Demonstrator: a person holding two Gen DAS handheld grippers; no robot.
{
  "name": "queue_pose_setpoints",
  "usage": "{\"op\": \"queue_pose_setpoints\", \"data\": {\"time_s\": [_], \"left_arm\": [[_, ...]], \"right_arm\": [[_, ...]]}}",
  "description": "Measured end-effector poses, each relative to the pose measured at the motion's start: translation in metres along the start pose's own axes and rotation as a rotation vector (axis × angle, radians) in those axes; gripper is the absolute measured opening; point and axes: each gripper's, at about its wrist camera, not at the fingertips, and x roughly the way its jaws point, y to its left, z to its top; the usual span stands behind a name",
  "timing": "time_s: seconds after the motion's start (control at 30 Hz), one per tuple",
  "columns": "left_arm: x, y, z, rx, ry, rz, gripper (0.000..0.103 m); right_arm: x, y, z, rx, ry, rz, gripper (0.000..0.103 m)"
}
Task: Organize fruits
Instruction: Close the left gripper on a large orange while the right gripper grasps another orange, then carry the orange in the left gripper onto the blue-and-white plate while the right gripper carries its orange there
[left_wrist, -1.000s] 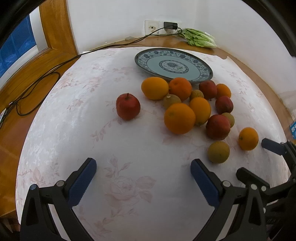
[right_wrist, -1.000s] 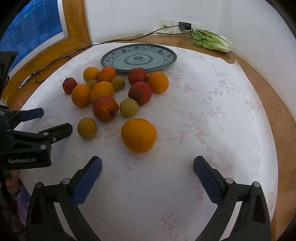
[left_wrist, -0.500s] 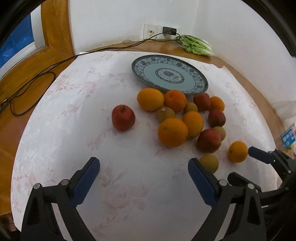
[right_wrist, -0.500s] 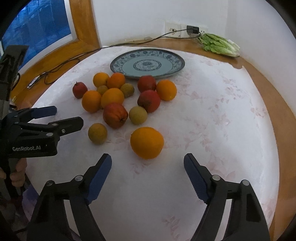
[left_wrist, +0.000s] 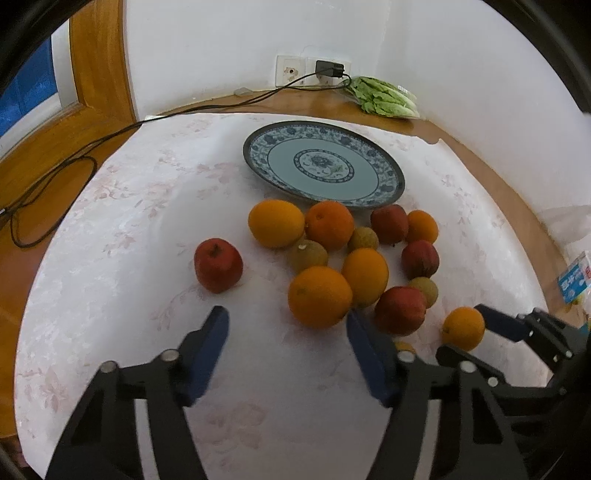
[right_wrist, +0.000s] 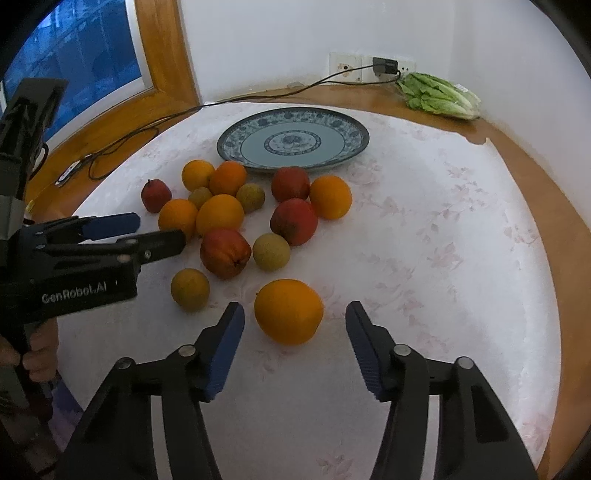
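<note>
Several oranges, red apples and small brownish-green fruits lie heaped on the white floral cloth in front of an empty blue patterned plate (left_wrist: 258, 147). My left gripper (left_wrist: 286, 332) hovers low before the heap, its jaws closing with nothing pressed. A big orange (left_wrist: 319, 297) sits just ahead of its right fingertip. One red apple (left_wrist: 218, 266) lies apart to the left. My right gripper (right_wrist: 295, 328) has its jaws closing around a lone orange (right_wrist: 288, 312). Gaps still show between that orange and both pads.
A black cable (left_wrist: 110, 136) runs from the wall socket across the wooden sill on the left. Bagged lettuce (left_wrist: 384, 98) lies in the far corner. A blue-white carton (left_wrist: 576, 277) stands off the table's right edge. A person's hand (right_wrist: 33, 354) holds the left gripper's handle.
The fingers of both grippers have drawn markedly closer together. The fruit sits nearer the fingertips in both views, and the lone orange now lies between the right fingers.
</note>
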Motion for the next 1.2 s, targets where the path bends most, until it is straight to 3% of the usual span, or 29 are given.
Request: {"op": "queue_pose_setpoints", "data": {"time_s": [0.13, 0.27, 0.7, 1.2], "left_arm": [[0.003, -0.003, 0.002, 0.012, 0.004, -0.013, 0.065], [0.004, -0.004, 0.004, 0.0, -0.006, -0.023, 0.063], [0.004, -0.008, 0.006, 0.009, -0.019, -0.071, 0.039], [-0.013, -0.005, 0.006, 0.002, -0.046, -0.072, 0.038]], "right_arm": [[0.002, -0.003, 0.0, 0.008, 0.004, 0.007, 0.055], [0.002, -0.005, 0.002, 0.026, -0.007, 0.019, 0.046], [0.003, -0.008, 0.003, 0.05, -0.011, 0.033, 0.043], [-0.002, -0.009, 0.003, 0.058, -0.022, 0.074, 0.038]]}}
